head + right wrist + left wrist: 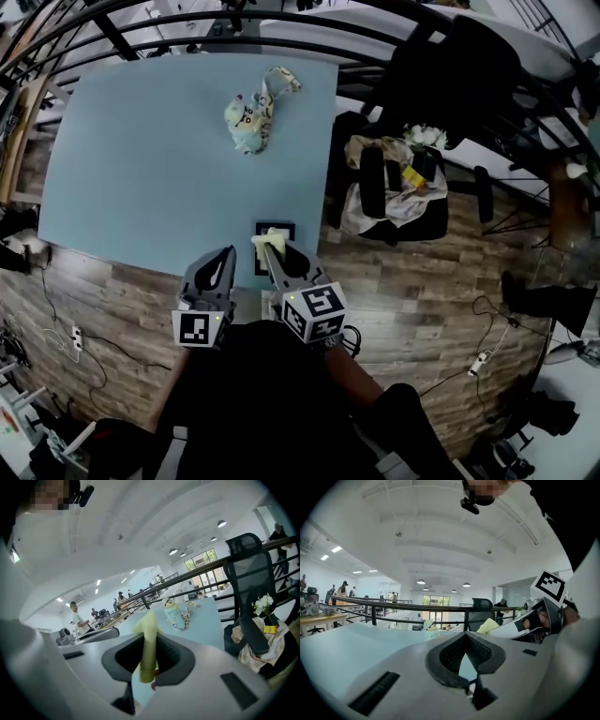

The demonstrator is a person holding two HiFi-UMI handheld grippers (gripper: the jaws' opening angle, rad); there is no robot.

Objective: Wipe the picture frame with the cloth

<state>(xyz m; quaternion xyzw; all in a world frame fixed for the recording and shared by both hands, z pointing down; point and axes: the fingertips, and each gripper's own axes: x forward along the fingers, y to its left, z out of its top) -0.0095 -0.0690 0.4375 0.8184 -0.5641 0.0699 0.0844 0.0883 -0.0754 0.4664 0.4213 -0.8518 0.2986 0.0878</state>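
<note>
I am pinching the yellow cloth (149, 639) in my right gripper (149, 667), jaws clamped on its fold, so it is hanging ready over the picture frame (292, 236), which is lying flat at the table's (141, 159) near edge. My left gripper (469, 677) is sitting just beside the frame with jaws together and empty, out of the wiping path.

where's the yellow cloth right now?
Head view, bottom centre: the cloth is clamped in the right gripper, over the picture frame at the table's near edge.
</note>
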